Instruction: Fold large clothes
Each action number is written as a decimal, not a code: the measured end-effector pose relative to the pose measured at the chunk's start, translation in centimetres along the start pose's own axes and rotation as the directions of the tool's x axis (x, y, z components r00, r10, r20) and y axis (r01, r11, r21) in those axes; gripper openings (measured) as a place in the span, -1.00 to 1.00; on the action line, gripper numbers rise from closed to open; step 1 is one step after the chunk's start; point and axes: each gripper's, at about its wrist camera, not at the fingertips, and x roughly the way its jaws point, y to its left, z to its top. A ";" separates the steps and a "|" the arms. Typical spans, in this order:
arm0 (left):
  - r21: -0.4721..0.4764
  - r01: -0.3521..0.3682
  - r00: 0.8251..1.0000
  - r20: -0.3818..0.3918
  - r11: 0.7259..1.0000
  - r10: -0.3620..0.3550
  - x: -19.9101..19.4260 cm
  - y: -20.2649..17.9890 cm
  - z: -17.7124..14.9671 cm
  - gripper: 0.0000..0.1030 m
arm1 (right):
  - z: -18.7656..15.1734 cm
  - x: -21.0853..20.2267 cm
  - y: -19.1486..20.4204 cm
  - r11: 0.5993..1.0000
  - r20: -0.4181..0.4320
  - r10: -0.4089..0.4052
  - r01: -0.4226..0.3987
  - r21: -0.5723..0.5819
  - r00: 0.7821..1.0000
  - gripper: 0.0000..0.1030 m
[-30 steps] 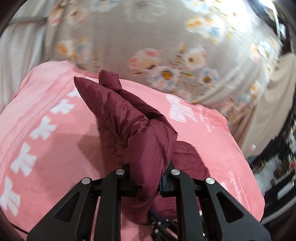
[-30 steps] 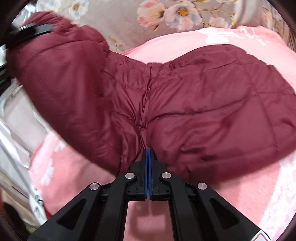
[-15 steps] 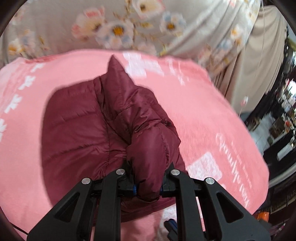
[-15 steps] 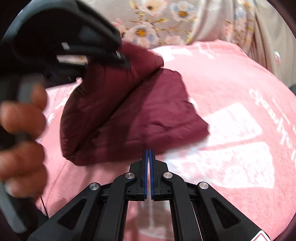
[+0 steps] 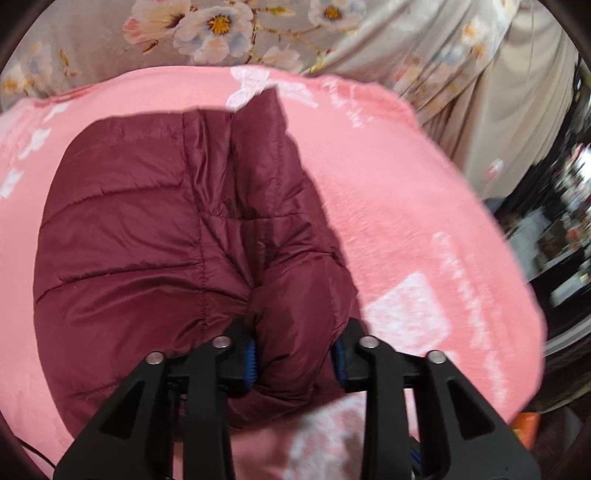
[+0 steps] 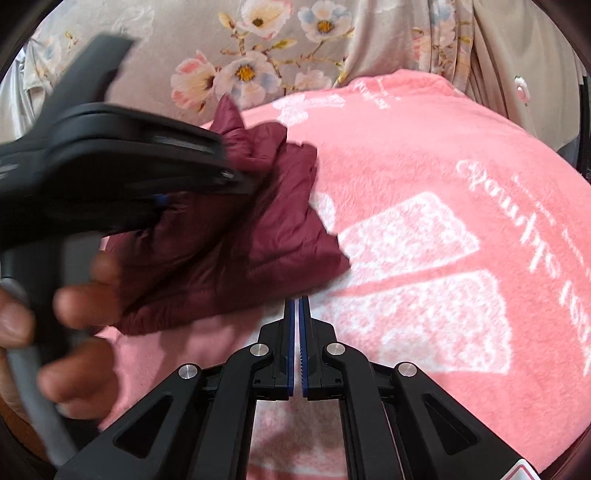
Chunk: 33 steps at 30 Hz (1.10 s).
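Observation:
A maroon quilted jacket lies folded on a pink blanket. My left gripper sits at the jacket's near edge. Its jaws are opening, and a puffy fold still fills the gap and touches both blue pads. In the right wrist view the jacket is at the left. The left gripper reaches over it, held by a hand. My right gripper is shut and empty, just off the jacket's near corner above the blanket.
A grey floral cloth hangs behind the blanket, with a beige curtain to its right. The blanket's right edge drops off toward dark, cluttered furniture. An orange object lies low at the right.
The left gripper swung the lifted jacket down flat onto the blanket, and its jaws have widened around the fold. The right gripper, still shut, moved off the jacket to its right-hand corner.

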 end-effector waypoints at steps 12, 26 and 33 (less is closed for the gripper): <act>-0.243 0.070 0.967 0.255 0.967 -0.006 -11.0 9.7 4.6 -0.10 | 9.8 -1.4 2.7 0.995 0.177 0.072 -0.060 -0.074 0.982 -0.63; -0.188 -0.132 0.979 0.129 0.973 0.157 -6.4 8.9 2.7 -0.10 | 11.0 0.8 5.4 0.986 0.120 0.140 -0.128 -0.102 0.983 -0.05; -0.207 -0.171 0.975 0.105 0.963 0.196 -6.3 10.2 2.1 -0.10 | 11.8 4.4 7.4 0.984 0.075 0.133 -0.122 -0.133 0.988 -0.04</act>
